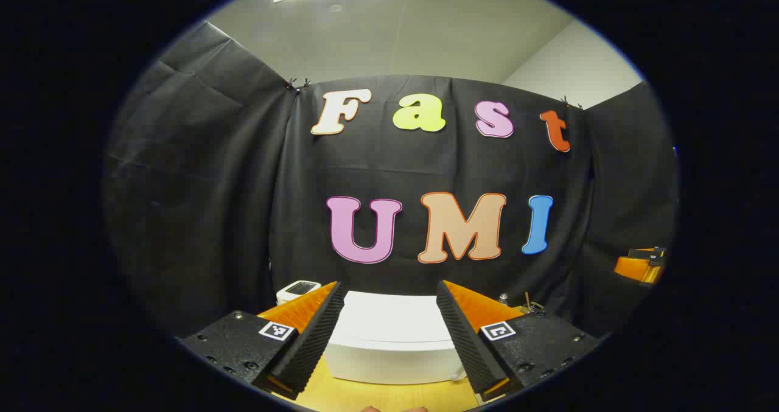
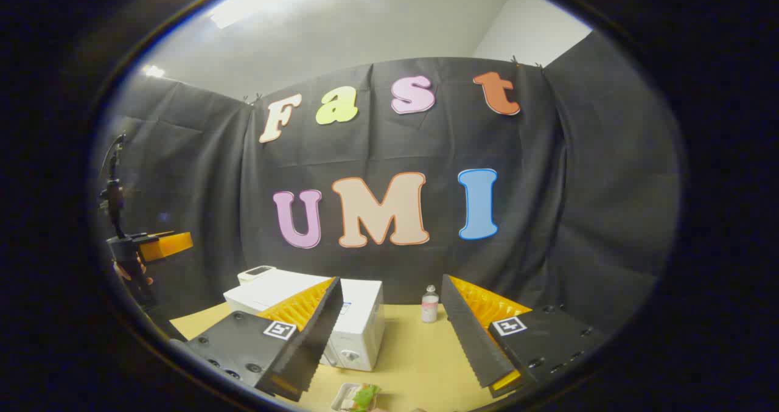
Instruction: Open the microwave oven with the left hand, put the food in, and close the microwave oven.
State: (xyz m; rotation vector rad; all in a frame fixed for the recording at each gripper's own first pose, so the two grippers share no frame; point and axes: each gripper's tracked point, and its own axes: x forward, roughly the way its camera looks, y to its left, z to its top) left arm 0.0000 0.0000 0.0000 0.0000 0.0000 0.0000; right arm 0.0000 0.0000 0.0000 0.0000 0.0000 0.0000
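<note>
The white microwave oven (image 1: 389, 339) stands on the wooden table with its door shut, straight ahead of my left gripper (image 1: 389, 333), which is open and held above the table with nothing between its fingers. In the right gripper view the microwave oven (image 2: 359, 324) sits left of centre, its knobs facing front. The food (image 2: 359, 397), green leaves in a white tray, lies on the table near the front edge. My right gripper (image 2: 389, 333) hangs open and empty above it. The left gripper (image 2: 155, 244) shows at the far left, held by a hand.
A small bottle (image 2: 429, 304) stands on the table (image 2: 420, 351) right of the microwave, near the black cloth wall. A small white device (image 1: 298, 289) sits behind the microwave's left side. The right gripper (image 1: 639, 266) shows at the far right of the left gripper view.
</note>
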